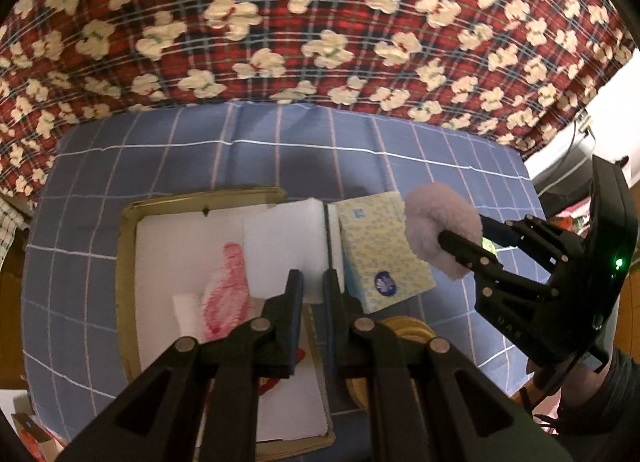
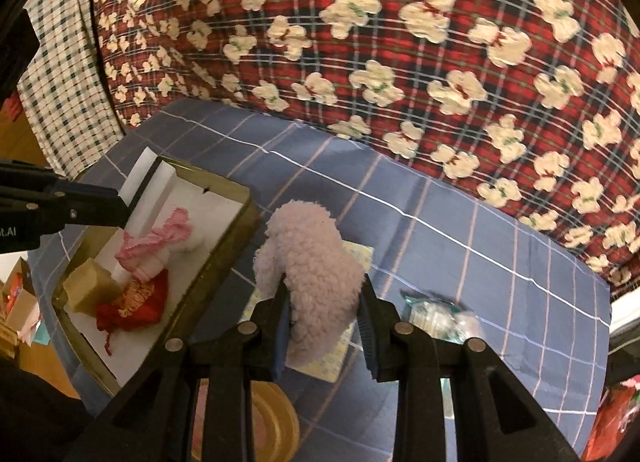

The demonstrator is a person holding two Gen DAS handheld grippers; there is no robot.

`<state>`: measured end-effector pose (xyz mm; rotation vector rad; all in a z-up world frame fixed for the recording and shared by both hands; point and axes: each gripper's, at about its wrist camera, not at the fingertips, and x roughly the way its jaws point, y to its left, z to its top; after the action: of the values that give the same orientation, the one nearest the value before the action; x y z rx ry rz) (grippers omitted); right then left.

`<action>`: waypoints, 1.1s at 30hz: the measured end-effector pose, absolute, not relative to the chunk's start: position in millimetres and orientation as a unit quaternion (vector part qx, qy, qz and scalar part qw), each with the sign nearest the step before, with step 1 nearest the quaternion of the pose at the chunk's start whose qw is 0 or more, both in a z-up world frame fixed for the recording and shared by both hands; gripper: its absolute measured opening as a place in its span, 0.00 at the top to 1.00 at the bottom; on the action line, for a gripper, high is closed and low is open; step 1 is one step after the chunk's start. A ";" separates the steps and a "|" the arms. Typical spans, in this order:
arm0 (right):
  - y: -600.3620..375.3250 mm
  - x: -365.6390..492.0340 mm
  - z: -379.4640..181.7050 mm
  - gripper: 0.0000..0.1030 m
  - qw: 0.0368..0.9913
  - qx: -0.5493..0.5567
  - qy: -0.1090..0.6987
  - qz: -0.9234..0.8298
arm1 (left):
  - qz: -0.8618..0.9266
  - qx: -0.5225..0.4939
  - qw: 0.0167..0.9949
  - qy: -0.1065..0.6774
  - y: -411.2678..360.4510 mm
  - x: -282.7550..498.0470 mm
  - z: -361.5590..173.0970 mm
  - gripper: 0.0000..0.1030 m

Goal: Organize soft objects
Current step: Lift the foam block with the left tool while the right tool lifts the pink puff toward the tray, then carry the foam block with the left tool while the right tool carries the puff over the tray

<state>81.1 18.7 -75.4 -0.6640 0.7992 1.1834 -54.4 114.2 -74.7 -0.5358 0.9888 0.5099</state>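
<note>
1. Nearest the left wrist camera, the left hand-held gripper (image 1: pixel 312 282) is clenched on the thin edge of a white foam block (image 1: pixel 286 248), holding it at the box's right side. The block looks lifted at an angle, probably so it can be stood or slid in as padding.
2. Under it sits an open shallow box (image 2: pixel 236 218) with a gold-brown rim and a white lining, resting on the blue checked cloth (image 1: pixel 280 150) that covers the worktop. It seems to be the collecting place for the soft things.
3. Inside the box lie a pink crocheted piece (image 2: pixel 160 238), a red knitted item (image 2: pixel 136 302) and a tan block (image 2: pixel 90 288), all grouped toward the near end, which suggests they are already sorted.
4. Just right of the box, a pale yellow tissue pack (image 1: pixel 380 254) lies flat on the cloth, still outside.
5. Above that pack, the right hand-held gripper (image 2: pixel 324 322) is grasping a fluffy pale pink toy (image 2: pixel 312 266) round its lower part; the plush bulges past the pads, so the grip is moderate rather than crushing. It hangs clear of the cloth, beside the box's right wall, likely bound for the box.
6. Farther right on the cloth is a crinkly clear packet (image 2: pixel 440 314), blurred; its contents cannot be made out.
7. Behind everything, a red plaid quilt (image 2: pixel 400 62) with cream flowers rises past the worktop's far edge.
</note>
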 end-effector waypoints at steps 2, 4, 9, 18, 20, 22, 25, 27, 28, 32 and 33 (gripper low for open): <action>24.3 76.9 -75.8 0.69 0.701 -0.301 0.358 0.539 | 0.245 -0.254 0.814 0.461 117.4 -59.0 -74.4 0.93; 30.1 72.3 -76.7 0.69 0.696 -0.303 0.356 0.545 | 0.252 -0.259 0.812 0.459 122.1 -64.2 -73.9 0.93; 42.2 63.4 -77.8 0.69 0.686 -0.308 0.352 0.557 | 0.270 -0.264 0.807 0.454 131.7 -77.1 -73.2 0.93; 66.8 43.2 -80.1 0.69 0.664 -0.318 0.344 0.584 | 0.294 -0.284 0.794 0.450 147.8 -100.9 -78.2 0.93; 72.0 39.0 -80.9 0.69 0.659 -0.319 0.342 0.589 | 0.299 -0.289 0.791 0.449 150.8 -106.2 -79.2 0.93; 77.1 34.4 -81.8 0.69 0.654 -0.321 0.341 0.594 | 0.305 -0.293 0.788 0.447 154.2 -111.9 -79.8 0.93; 85.1 28.5 -82.2 0.69 0.648 -0.324 0.337 0.602 | 0.314 -0.298 0.784 0.444 159.5 -119.9 -80.6 0.93; 90.9 23.6 -82.3 0.69 0.643 -0.325 0.335 0.607 | 0.319 -0.303 0.781 0.444 163.1 -124.8 -81.6 0.93; 93.6 21.5 -82.3 0.69 0.641 -0.325 0.334 0.610 | 0.322 -0.305 0.779 0.444 165.0 -127.2 -82.4 0.93; 103.6 14.8 -83.5 0.69 0.634 -0.328 0.330 0.618 | 0.330 -0.311 0.772 0.445 170.7 -134.7 -86.8 0.93; 105.3 13.6 -83.3 0.69 0.633 -0.328 0.330 0.619 | 0.331 -0.312 0.771 0.446 171.8 -136.3 -87.7 0.93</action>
<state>13.6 105.3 -83.3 -0.7508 0.7539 1.4153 -136.3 171.8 -87.7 -0.6771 0.9669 0.7188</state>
